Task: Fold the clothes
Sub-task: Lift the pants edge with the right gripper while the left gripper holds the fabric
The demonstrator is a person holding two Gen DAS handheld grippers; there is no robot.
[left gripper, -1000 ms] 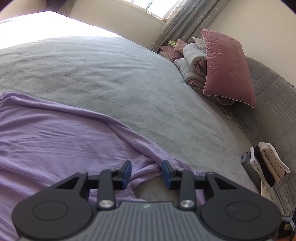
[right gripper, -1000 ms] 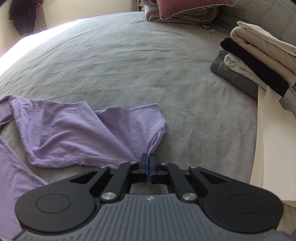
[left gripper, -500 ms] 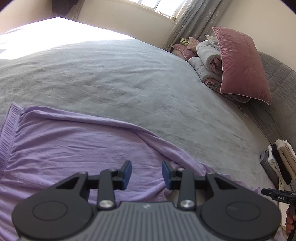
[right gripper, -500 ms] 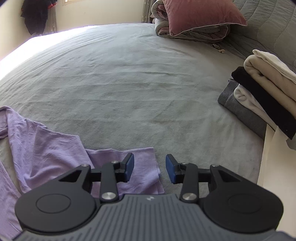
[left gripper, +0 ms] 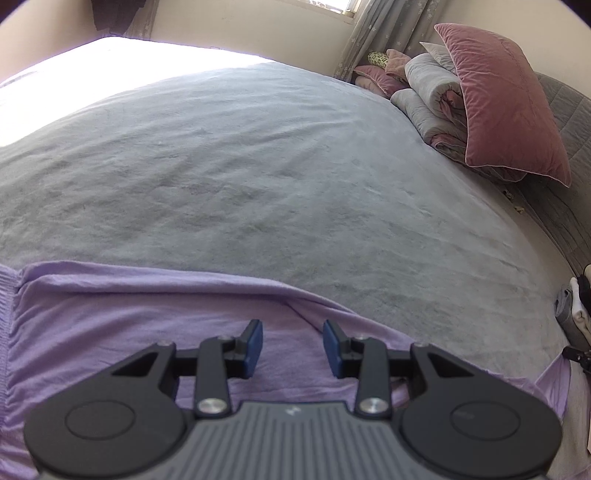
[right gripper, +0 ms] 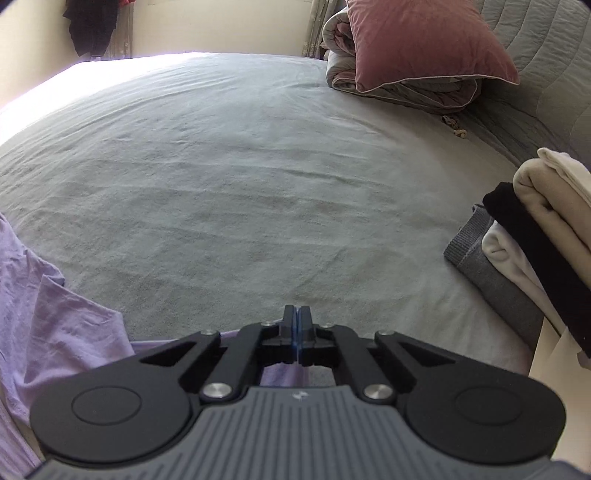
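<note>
A lilac garment (left gripper: 129, 325) lies spread on the grey bed (left gripper: 258, 184), its upper edge running across the left wrist view. My left gripper (left gripper: 293, 345) hovers over that cloth, open, with nothing between its blue pads (left gripper: 255, 345). In the right wrist view the same lilac garment (right gripper: 55, 317) lies at the lower left and runs under the gripper's body. My right gripper (right gripper: 296, 317) is shut, its tips over bare grey bed (right gripper: 221, 184). No cloth shows between its pads.
A stack of folded clothes (right gripper: 535, 236) in cream, black, white and grey sits at the bed's right edge. A pink pillow (right gripper: 417, 40) leans on rolled grey bedding (left gripper: 432, 96) at the far right. Dark clothes (right gripper: 92, 26) hang on the far wall.
The right gripper opened, let go of the lilac cloth's corner, then shut empty while moving off it. The left gripper moved further over the garment and stayed open.
</note>
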